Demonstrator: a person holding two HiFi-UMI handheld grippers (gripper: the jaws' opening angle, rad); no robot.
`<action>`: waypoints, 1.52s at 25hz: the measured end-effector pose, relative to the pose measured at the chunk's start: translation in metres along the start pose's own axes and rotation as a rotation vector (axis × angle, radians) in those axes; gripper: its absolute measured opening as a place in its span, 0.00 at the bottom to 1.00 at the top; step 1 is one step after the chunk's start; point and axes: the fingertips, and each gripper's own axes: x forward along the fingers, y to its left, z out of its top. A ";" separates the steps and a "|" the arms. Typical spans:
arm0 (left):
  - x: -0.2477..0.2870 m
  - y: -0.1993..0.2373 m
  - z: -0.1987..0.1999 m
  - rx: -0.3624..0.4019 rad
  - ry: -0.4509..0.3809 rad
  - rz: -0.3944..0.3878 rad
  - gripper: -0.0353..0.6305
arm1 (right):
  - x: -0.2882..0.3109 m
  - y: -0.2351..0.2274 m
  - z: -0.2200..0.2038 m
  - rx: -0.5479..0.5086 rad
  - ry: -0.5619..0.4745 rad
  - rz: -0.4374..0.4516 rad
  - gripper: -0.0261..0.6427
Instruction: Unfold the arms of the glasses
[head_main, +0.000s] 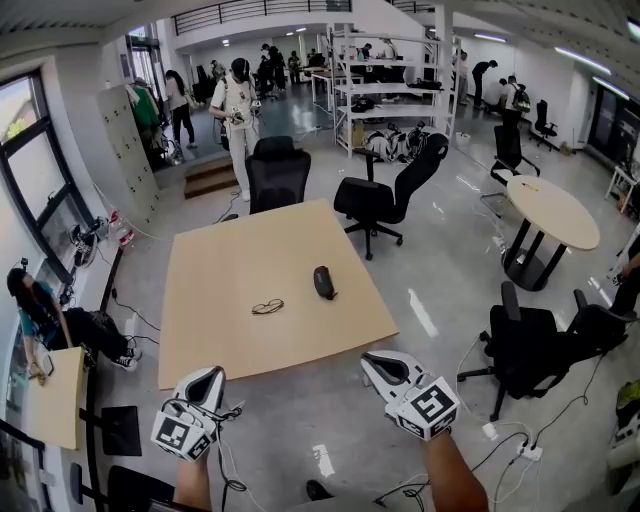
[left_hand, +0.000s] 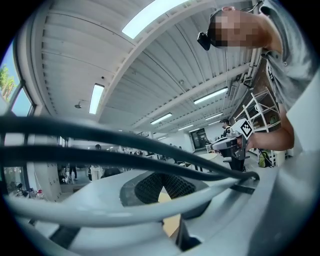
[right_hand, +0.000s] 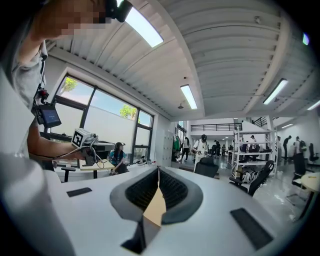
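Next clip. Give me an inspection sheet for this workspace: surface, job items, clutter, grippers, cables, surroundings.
Surface: wooden table, mostly bare.
Job's things: glasses lying near the table's middle; too small to tell how the arms sit.
Clutter: one dark oval object to the right of the glasses, apart from them.
Grippers: left gripper and right gripper both shut, empty, short of the table's near edge.
Cables: black cables run across the left gripper view; power strip on the floor.
Surroundings: office chairs, round table, shelving, people further off.
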 end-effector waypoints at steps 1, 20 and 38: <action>0.003 0.005 -0.002 -0.002 0.002 -0.007 0.06 | 0.006 -0.001 -0.001 0.003 0.001 -0.004 0.05; 0.042 0.094 -0.022 -0.002 -0.055 -0.048 0.06 | 0.099 -0.012 0.013 -0.029 -0.004 -0.029 0.05; 0.176 0.204 -0.051 -0.018 -0.009 0.089 0.06 | 0.282 -0.118 0.001 -0.015 0.023 0.191 0.05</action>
